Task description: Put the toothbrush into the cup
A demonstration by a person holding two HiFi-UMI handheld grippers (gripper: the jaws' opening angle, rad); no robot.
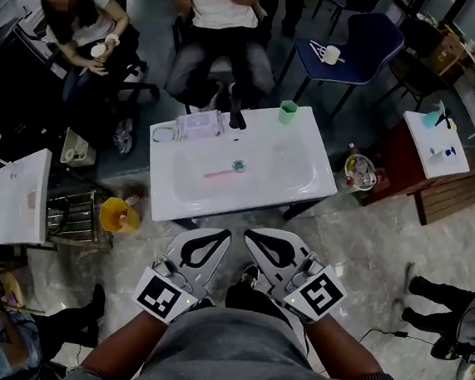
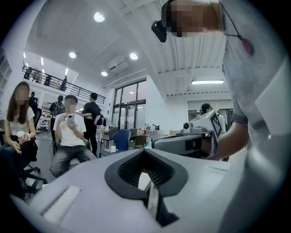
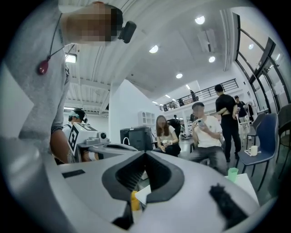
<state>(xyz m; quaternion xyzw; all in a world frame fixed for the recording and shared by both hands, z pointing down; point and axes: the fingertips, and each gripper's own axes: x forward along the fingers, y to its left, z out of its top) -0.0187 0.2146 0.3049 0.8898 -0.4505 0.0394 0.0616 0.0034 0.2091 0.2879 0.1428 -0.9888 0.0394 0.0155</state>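
Left gripper (image 1: 207, 245) and right gripper (image 1: 267, 245) are both closed and empty, well short of the washbasin counter (image 1: 309, 142) ahead. Green cup (image 1: 288, 110) stands beyond them on its far rim; pink toothbrush (image 1: 220, 173) lies in the bowl, nearer. Evidently nothing is done yet: grasp, carry and insertion remain.

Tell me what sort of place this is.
Probably an open office or lab hall, not a bathroom: several white sink basins stand free on the floor, with seated people and a blue chair behind.
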